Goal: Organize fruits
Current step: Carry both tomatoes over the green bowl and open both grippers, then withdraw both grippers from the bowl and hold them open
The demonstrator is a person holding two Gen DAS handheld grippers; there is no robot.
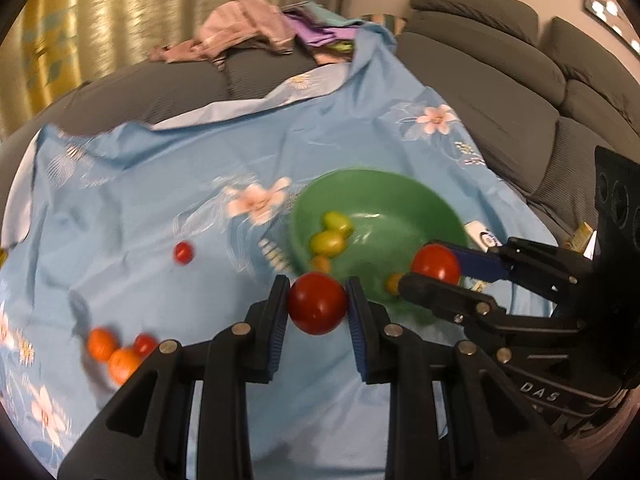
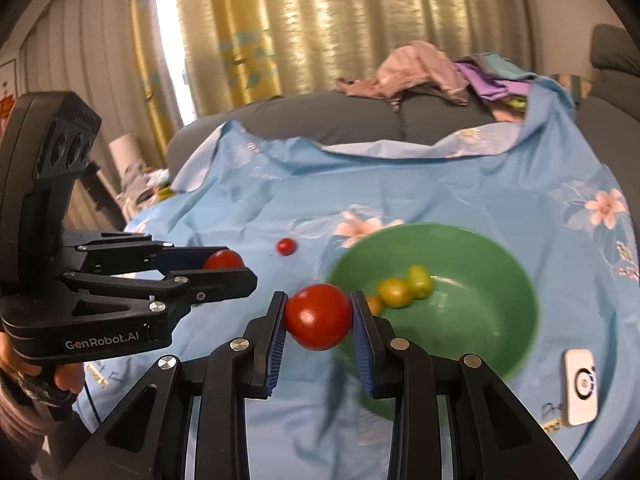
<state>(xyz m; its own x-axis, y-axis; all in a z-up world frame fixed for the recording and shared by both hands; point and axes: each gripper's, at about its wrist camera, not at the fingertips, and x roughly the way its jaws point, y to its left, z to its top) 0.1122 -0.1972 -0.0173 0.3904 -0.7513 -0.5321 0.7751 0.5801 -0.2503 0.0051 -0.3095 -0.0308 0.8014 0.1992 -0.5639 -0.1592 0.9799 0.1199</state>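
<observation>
We see a grey sofa (image 1: pixel 500 92) w/ a blue floral sheet (image 1: pixel 160 184) spread over it. Gold curtains (image 2: pixel 340 20) hang behind; a clothes pile (image 1: pixel 256 32) sits at the sheet's far edge. On the sheet, right of centre, a green bowl (image 1: pixel 404 196) holds two yellow-green fruits (image 1: pixel 332 234) plus small orange ones.

Our left gripper (image 1: pixel 317 304) clamps a red tomato (image 1: pixel 317 304) btwn blue pads, just short of the bowl's near rim. Our right gripper (image 2: pixel 319 317) grips a 2nd tomato (image 2: pixel 319 317) at the bowl's rim.

Loose on the sheet, left of the bowl: two oranges (image 1: pixel 112 354) touching a small red fruit (image 1: pixel 145 344), and a lone cherry tomato (image 1: pixel 183 252). A white tag (image 2: pixel 580 386) lies right of the bowl.
</observation>
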